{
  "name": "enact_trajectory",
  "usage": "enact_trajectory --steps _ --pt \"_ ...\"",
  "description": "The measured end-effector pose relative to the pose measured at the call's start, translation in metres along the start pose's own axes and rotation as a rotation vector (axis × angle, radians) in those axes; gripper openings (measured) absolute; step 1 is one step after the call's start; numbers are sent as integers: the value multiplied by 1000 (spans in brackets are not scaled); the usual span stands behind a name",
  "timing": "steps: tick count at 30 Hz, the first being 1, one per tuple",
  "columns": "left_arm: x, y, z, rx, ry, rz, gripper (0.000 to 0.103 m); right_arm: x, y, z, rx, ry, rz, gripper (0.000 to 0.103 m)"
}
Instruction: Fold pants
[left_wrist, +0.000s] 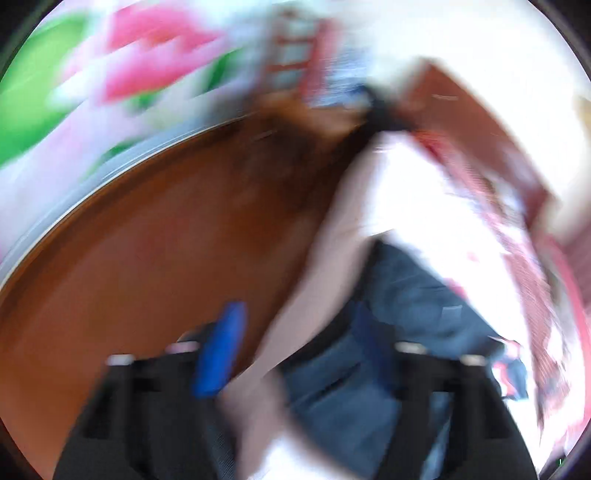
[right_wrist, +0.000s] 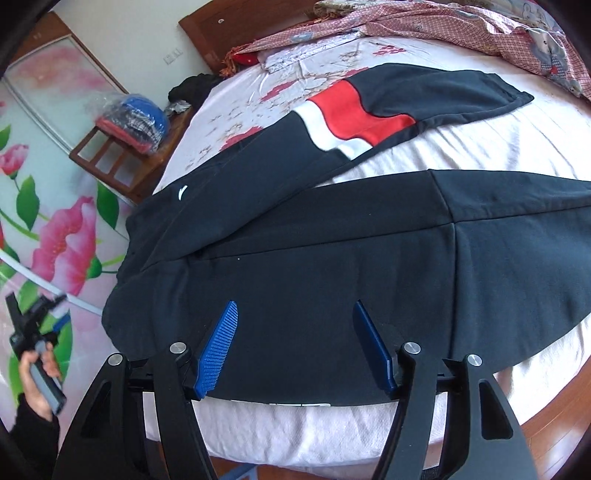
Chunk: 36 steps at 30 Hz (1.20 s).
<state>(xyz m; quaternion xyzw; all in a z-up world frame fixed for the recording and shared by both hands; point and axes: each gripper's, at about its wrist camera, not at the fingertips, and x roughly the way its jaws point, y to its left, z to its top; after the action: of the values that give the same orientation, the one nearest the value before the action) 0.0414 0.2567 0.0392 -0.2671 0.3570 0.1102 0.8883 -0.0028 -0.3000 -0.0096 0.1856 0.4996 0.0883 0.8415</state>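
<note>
Pants lie spread flat on the bed, legs apart; right tool hovers over the near leg with fingers wide. Left tool held off to the side, state unreadable through blur

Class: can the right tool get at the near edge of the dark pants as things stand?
Probably yes. The right tool hangs open over the pants on the bed, with nothing visible between its fingers and the fabric.

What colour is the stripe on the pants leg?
Red, with white bands beside it, on the dark pants; the stripe shows best in the right wrist view.
</note>
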Motion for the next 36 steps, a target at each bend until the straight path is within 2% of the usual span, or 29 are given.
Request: enact_trajectory --steps 1,3,4,5,7,8,10,11,15,17,19,20,21,24,26,27,30,33,34,36 --pt "12 -14 18 68 -1 -87 80 2 4 2 -10 8 2 64" --pt "43 -36 45 174 40 -147 80 2 11 5 -32 3 -6 64" --pt "65 -45 56 196 103 -208 80 2 14 7 -37 1 -7 64" --pt "85 -51 64 199 152 -215 79 2 15 8 -32 -1 -10 64" --pt "132 -52 78 147 282 -259 76 3 16 12 -19 6 -6 64" --pt "152 -48 83 104 322 -252 70 5 16 14 -17 14 -20 64" --pt "179 -43 87 52 390 -281 69 7 19 17 -22 28 -32 64" --pt "189 -37 89 15 408 -278 63 9 20 19 -24 35 -39 64" --pt "211 -31 80 -66 455 -353 62 21 24 27 -42 64 -61 64" --pt "223 -35 76 -81 478 -381 55 29 24 29 -37 83 -52 64" --pt "235 -45 71 -78 483 -355 50 37 26 30 -35 97 -45 64" --pt "240 -46 71 -86 486 -366 43 39 28 31 -39 103 -35 64" --pt "246 -47 71 -97 493 -370 40 42 29 31 -43 105 -38 64" --pt "259 -54 75 -107 489 -372 37 47 31 32 -48 114 -37 64" --pt "266 -57 78 -112 463 -343 18 49 31 32 -42 120 -27 64" --pt "268 -57 80 -124 446 -336 15 49 30 33 -37 119 -23 64" --pt "268 -45 85 -246 426 -344 10 50 28 32 -33 124 -31 64" --pt "258 -27 92 -447 396 -422 7 51 26 31 -35 132 -30 64" --pt "253 -20 97 -511 363 -449 2 51 25 31 -37 129 -32 64" --pt "235 -12 121 -517 252 -482 0 51 21 32 -33 128 -38 64"
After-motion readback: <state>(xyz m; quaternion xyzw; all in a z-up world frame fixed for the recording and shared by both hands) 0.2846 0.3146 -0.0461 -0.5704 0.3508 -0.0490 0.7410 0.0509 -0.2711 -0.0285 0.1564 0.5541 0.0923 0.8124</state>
